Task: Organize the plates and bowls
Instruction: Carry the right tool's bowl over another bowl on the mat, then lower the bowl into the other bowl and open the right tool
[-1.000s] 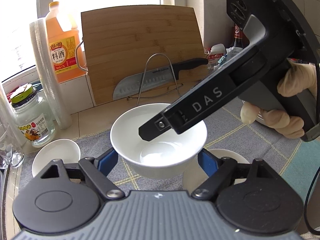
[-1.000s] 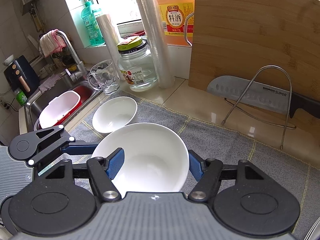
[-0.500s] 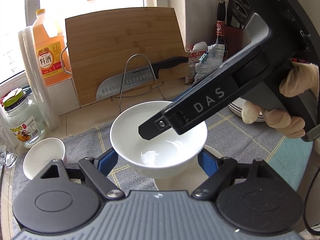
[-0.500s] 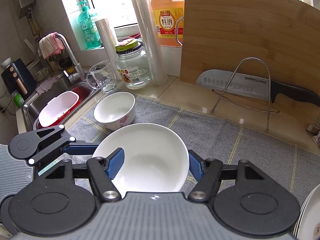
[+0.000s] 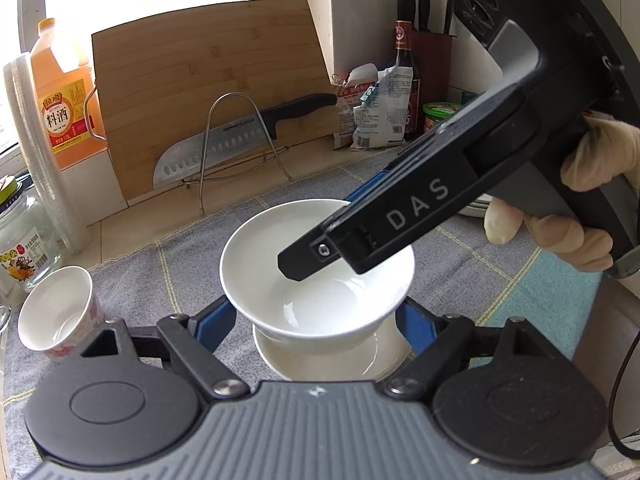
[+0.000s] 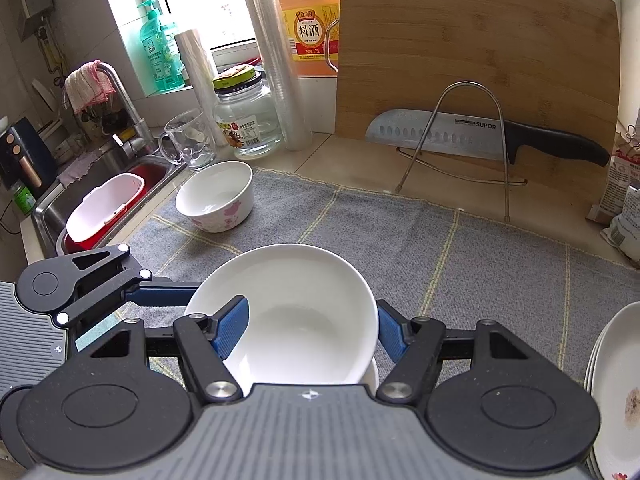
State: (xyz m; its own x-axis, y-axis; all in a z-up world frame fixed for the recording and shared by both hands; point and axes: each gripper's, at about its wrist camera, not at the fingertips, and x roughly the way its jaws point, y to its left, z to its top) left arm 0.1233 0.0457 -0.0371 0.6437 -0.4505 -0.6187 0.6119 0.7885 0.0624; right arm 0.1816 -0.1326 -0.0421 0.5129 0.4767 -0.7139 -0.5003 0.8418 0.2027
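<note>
Bowl (image 5: 316,280): white, raised over a white dish (image 5: 328,356) on the grey mat (image 5: 480,280); gripped by both tools at once.
Left gripper (image 5: 316,322): blue fingers (image 5: 216,322) spread wide, pressing the bowl's outer sides.
Right gripper (image 6: 308,326): at its narrowest, one finger (image 6: 232,326) inside the bowl, the other outside its wall; a gloved hand (image 5: 580,200) held it.
Floral bowl (image 6: 216,196): upright at the mat's sink-side edge, well apart.
Plates (image 6: 616,392): stacked at right, topmost stained.
Backdrop: cutting board (image 6: 480,60), knife (image 6: 480,136) across a wire stand.
</note>
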